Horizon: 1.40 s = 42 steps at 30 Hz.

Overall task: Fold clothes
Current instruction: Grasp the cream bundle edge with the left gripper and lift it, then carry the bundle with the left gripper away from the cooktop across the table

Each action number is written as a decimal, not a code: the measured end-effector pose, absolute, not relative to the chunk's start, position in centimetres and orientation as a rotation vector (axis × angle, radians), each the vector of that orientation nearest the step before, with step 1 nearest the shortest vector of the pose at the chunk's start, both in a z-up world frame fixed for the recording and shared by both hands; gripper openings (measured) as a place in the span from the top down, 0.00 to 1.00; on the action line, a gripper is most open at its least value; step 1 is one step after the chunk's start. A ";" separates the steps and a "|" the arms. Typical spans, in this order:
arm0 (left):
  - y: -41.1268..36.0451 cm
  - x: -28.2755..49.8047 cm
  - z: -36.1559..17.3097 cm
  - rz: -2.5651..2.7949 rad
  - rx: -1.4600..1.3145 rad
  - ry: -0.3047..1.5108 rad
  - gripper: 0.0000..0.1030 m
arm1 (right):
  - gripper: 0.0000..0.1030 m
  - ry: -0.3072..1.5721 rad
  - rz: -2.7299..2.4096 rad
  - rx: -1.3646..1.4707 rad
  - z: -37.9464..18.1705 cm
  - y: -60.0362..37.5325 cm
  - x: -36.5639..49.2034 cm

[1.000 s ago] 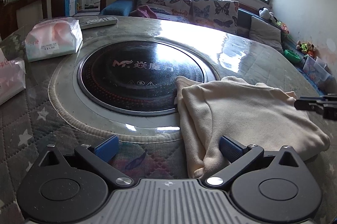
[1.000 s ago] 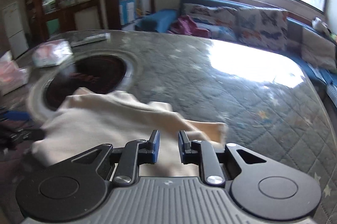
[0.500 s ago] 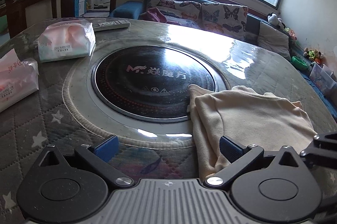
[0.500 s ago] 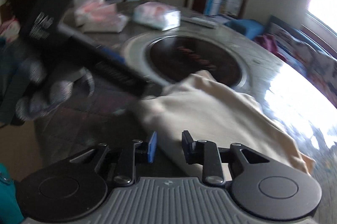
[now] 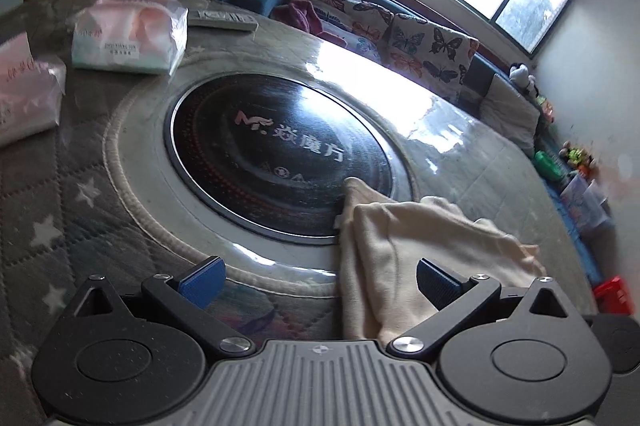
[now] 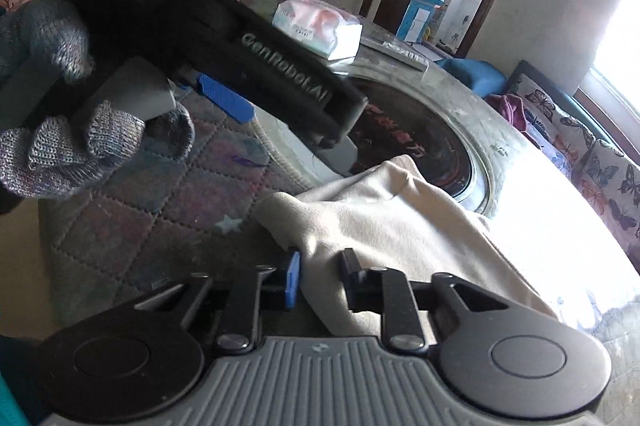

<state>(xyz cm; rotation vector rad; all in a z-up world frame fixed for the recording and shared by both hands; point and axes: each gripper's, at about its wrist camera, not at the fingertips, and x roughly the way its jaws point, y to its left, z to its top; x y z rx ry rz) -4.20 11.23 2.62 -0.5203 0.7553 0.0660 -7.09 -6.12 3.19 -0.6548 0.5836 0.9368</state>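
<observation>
A cream garment [image 5: 420, 238] lies folded on the round table, its left edge lapping over the black cooktop [image 5: 276, 154]. My left gripper [image 5: 320, 278] hovers open and wide at the garment's near left edge, with its right finger [image 5: 438, 278] over the cloth. My right gripper [image 6: 322, 272] is low at the garment's [image 6: 392, 218] near corner. Its jaws stand a narrow gap apart with a fold of cloth between them, and the cloth lies flat. A gloved hand [image 6: 52, 146] holds the left tool's black housing [image 6: 260, 66] just above and left of the garment.
Two tissue packs [image 5: 128, 38] [image 5: 24, 94] and a remote [image 5: 222, 19] sit at the table's far left. A quilted star-pattern cover [image 5: 60, 210] lies under the tabletop. A sofa with butterfly cushions [image 5: 400, 34] runs behind the table, below the window.
My right gripper has swung from the garment's right end round to its near left corner and now faces the left gripper. The left view has tilted. The garment has not moved.
</observation>
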 end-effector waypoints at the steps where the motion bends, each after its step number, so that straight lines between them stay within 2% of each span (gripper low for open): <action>1: 11.3 -4.1 2.6 0.060 -0.551 0.756 0.00 | 0.85 0.582 0.937 -0.637 3.5 -6.3 -7.0; 11: 11.8 -2.2 1.1 -0.006 -0.915 0.805 0.01 | 0.87 0.543 0.941 -0.491 6.7 -8.7 -5.7; 15: 11.2 -1.3 0.5 -0.058 -1.004 0.814 0.12 | 0.88 0.536 0.958 -0.464 7.3 -9.6 -5.5; 18: 11.3 -0.8 -0.2 -0.072 -1.080 0.825 0.31 | 0.88 0.545 0.978 -0.457 7.3 -10.0 -5.6; 19: 11.3 -0.7 -0.6 -0.078 -1.106 0.827 0.41 | 0.88 0.549 0.985 -0.454 7.2 -10.2 -5.6; 20: 11.4 -0.6 -1.0 -0.081 -1.128 0.829 0.48 | 0.88 0.554 0.991 -0.452 7.2 -10.3 -5.6; 22: 11.6 -0.6 -1.6 -0.078 -1.150 0.837 0.70 | 0.88 0.555 0.997 -0.456 7.0 -10.5 -5.6; 25: 12.1 -0.6 -2.3 -0.072 -1.162 0.838 0.80 | 0.86 0.580 0.998 -0.438 7.0 -10.9 -5.4; 28: 12.3 -0.7 -2.3 -0.076 -1.139 0.837 0.82 | 0.83 0.607 0.992 -0.412 7.0 -11.6 -5.1; 42: 11.3 0.1 -1.0 -0.075 -0.988 0.828 0.82 | 0.81 0.716 0.492 -0.195 5.0 -23.1 1.8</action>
